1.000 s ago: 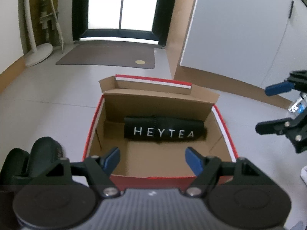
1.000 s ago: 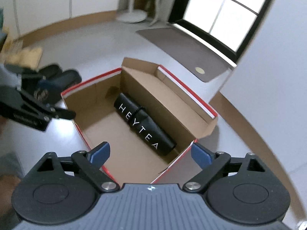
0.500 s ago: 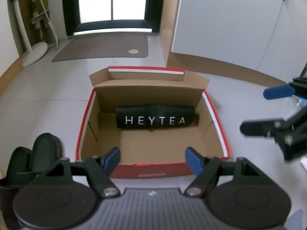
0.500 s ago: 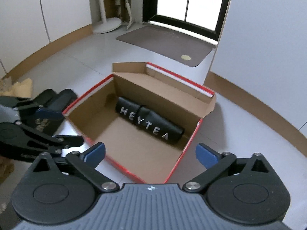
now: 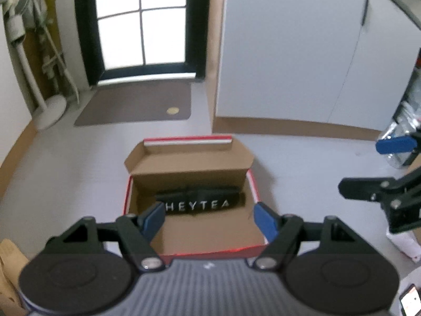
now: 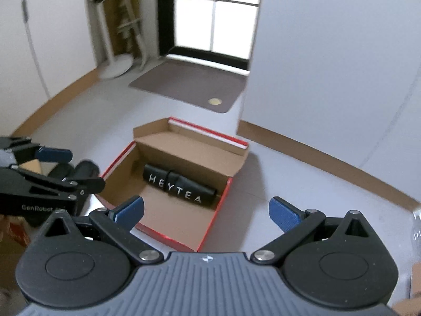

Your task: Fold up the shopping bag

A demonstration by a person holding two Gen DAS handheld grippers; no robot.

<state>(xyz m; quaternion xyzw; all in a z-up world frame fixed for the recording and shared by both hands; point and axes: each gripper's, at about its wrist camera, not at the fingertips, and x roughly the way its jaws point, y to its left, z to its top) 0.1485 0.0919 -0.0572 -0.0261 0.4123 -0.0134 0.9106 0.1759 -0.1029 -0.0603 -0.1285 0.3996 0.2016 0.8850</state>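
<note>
Against the far wall of the box (image 5: pixel 147 226) lies the rolled black bag (image 5: pixel 200 203), clear of both grippers. Left gripper (image 5: pixel 210 220) hangs above with jaws apart, empty. Right gripper (image 6: pixel 206 212) has just been opening; nothing sits between its jaws.
</note>
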